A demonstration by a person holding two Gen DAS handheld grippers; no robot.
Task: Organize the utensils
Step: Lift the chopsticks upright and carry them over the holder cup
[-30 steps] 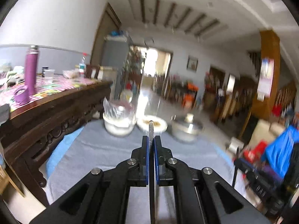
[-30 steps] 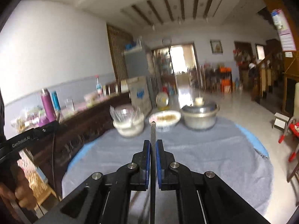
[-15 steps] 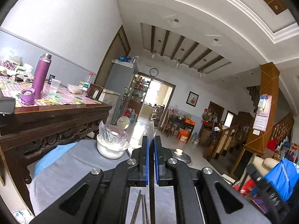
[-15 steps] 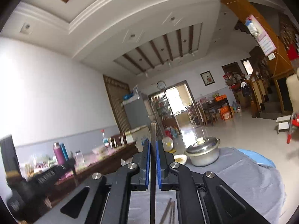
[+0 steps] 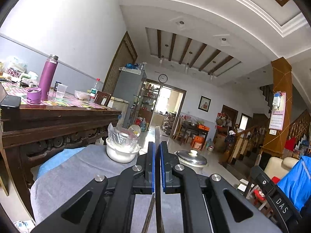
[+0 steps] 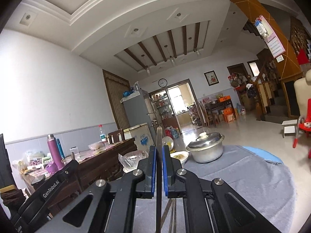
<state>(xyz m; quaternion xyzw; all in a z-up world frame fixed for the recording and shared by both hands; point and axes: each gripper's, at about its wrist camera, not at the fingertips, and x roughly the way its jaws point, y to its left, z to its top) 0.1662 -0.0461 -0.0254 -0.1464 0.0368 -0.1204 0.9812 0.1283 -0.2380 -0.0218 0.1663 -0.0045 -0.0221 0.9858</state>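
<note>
My left gripper [image 5: 157,142] points level over a table under a grey cloth [image 5: 77,172]. Its blue pads are shut to a thin slit with only a thin dark strip in it. My right gripper [image 6: 159,146] is shut the same way. Brown chopsticks [image 5: 149,213] lie on the cloth under the left jaws. The right wrist view also shows the chopsticks [image 6: 169,213] beneath its jaws. At the far side stand a plastic-covered white bowl [image 5: 121,151], a plate of food [image 6: 180,156] and a lidded steel pot [image 6: 206,149]. The left gripper's body [image 6: 50,186] is at the right view's lower left.
A dark carved wooden sideboard [image 5: 58,120] runs along the left, close to the table, with a purple flask [image 5: 47,77], a cup and clutter on it. Right of the table are a red chair [image 6: 303,124], a blue cover [image 5: 295,180] and open tiled floor.
Both views have swung up from looking down at the table to level with the room. The chopsticks have come into view under the jaws. Both grippers stayed shut.
</note>
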